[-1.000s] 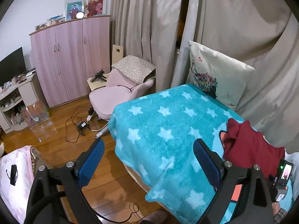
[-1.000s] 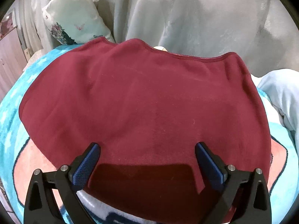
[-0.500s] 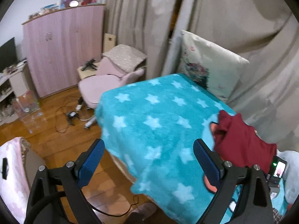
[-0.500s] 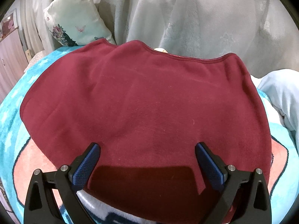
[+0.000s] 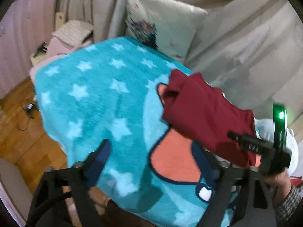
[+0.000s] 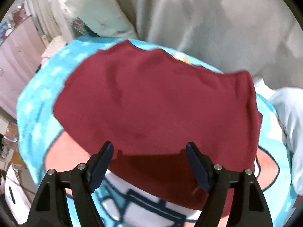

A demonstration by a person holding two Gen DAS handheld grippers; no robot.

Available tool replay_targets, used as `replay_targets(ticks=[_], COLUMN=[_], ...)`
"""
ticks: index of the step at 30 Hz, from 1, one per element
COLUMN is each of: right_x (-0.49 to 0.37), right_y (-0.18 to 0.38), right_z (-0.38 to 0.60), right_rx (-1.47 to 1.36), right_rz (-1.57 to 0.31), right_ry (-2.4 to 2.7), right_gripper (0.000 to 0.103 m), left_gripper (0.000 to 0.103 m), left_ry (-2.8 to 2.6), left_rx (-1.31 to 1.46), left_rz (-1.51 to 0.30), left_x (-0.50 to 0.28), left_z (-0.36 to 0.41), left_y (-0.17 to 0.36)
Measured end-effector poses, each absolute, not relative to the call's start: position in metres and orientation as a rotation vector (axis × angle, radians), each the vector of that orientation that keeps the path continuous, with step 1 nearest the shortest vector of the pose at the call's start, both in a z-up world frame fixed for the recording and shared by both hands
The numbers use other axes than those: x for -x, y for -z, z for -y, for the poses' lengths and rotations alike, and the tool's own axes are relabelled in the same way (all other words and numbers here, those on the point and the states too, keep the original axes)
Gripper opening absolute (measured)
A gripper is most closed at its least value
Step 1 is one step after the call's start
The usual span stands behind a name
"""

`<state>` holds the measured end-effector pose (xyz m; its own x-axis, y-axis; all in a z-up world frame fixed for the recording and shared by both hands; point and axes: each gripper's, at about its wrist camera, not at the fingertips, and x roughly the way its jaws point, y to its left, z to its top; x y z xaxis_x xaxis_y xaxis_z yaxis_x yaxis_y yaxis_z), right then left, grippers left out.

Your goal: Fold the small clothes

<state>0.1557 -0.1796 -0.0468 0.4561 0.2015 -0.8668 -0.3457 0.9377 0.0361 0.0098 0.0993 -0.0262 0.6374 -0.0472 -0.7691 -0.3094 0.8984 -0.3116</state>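
A dark red garment [image 6: 161,98] lies spread on the turquoise star blanket [image 5: 90,98] of a bed. In the left wrist view the garment [image 5: 204,111] sits at the right, with its far corner rumpled. My right gripper [image 6: 149,149] is open, hovering just above the garment's near edge, holding nothing. It also shows in the left wrist view [image 5: 263,151] at the garment's right end. My left gripper [image 5: 151,151] is open and empty, above the blanket to the left of the garment.
A floral pillow [image 5: 161,22] leans against beige curtains [image 5: 236,37] at the bed's far side. A pale blue cloth [image 6: 287,109] lies right of the garment. A pink chair [image 5: 62,37], wardrobe and wooden floor [image 5: 17,128] with cables lie beyond the bed's left edge.
My left gripper has swung right and moved in over the bed toward the garment. My right gripper has drawn back a little and narrowed slightly; the garment's far edge is now rumpled.
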Motion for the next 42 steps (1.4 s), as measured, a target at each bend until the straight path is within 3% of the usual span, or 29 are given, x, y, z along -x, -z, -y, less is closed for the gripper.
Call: replay_targets(ticks=[1,3,12,16,19,20,21,25,26,33,35,36,42], right_x=[-0.159,-0.17,-0.259,-0.281,-0.278,-0.275,-0.273,-0.265,-0.266,-0.274,-0.273,-0.274,-0.263], right_y=[0.042,0.036,0.052,0.084,0.102,0.103,0.103,0.086,0.08,0.071,0.065,0.062,0.029], right_z=[0.172,0.153,0.046,0.003,-0.012,-0.016,-0.016,0.007,0.016,0.045,0.052,0.053,0.11], right_rx=[0.149,0.124,0.021,0.119,0.227,0.253,0.261,0.181,0.138,-0.028,-0.066,-0.077,-0.239], right_rz=[-1.043,-1.05,-1.114,-1.168,-1.151,-1.131,-1.118,-1.081,-1.086,-1.137,-1.143,-1.141,-1.073], right_ry=[-0.361,-0.414,-0.427,-0.326,-0.25,-0.236,-0.232,-0.257,-0.277,-0.386,-0.409,-0.416,-0.433], right_gripper=[0.082,0.083,0.088,0.099,0.099,0.097,0.088,0.032,0.028,0.02,0.019,0.018,0.017], left_gripper=[0.056,0.046,0.046,0.046,0.046,0.046,0.046,0.046,0.046,0.052,0.037,0.024,0.028], left_ry=[-0.134,-0.115,-0.186,-0.196,-0.178,-0.168,-0.157,-0.059,-0.037,0.13,0.17,0.184,0.278], left_rx=[0.441,0.437,0.459,0.49,0.48,0.477,0.475,0.493,0.499,0.407,0.37,0.375,0.409], left_rz=[-0.897,-0.94,-0.966,-0.983,-1.008,-1.016,-1.024,-1.058,-1.065,-1.068,-1.097,-1.104,-1.011], left_x=[-0.016,-0.025,-0.047,-0.066,-0.082,-0.087,-0.091,-0.114,-0.118,-0.151,-0.158,-0.16,-0.143], left_z=[-0.099,-0.099,-0.15,-0.175,-0.183,-0.183,-0.184,-0.176,-0.173,-0.114,-0.095,-0.089,-0.052], left_y=[0.031,0.039,0.054,0.058,0.064,0.066,0.068,0.077,0.079,0.088,0.09,0.088,0.036])
